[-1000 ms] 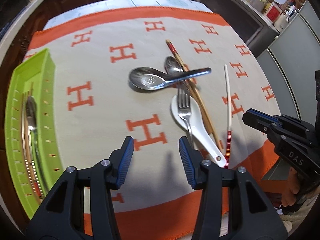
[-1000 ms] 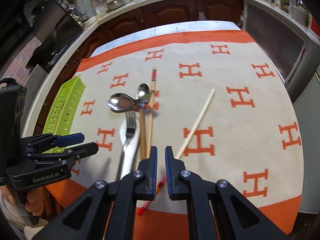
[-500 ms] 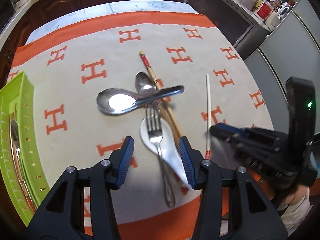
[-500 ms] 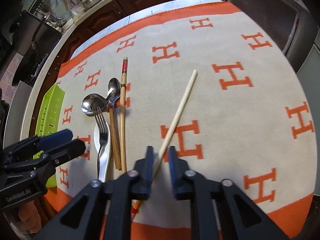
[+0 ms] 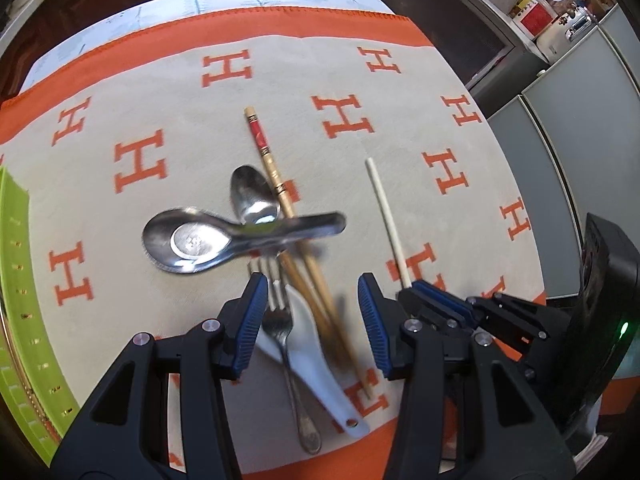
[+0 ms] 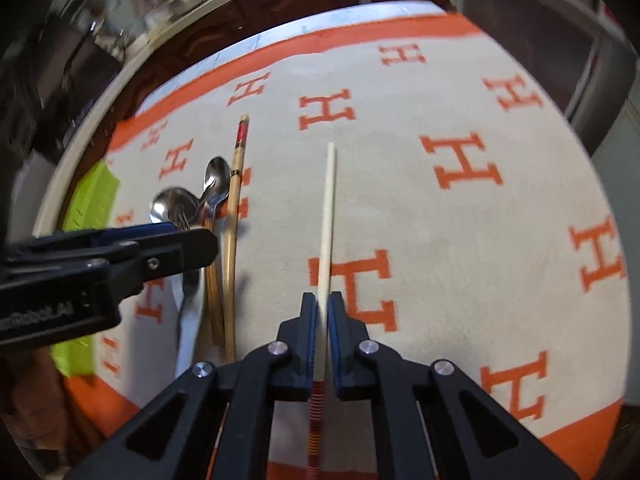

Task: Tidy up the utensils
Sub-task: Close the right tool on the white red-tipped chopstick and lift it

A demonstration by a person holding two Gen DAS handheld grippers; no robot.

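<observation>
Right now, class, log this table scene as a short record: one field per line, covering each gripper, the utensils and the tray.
surface: cream cloth with orange H marks
right gripper: jaws closed around the white chopstick
left gripper: jaws open, above the utensil pile
pile: large metal spoon, small metal spoon, fork, white ceramic spoon, wooden chopsticks, overlapping
tray: green tray at the left edge; contents unclear

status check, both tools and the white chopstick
Right tool closed around white chopstick, lying on cloth. Left tool open above fork and ceramic spoon. Nothing blocking.
</observation>
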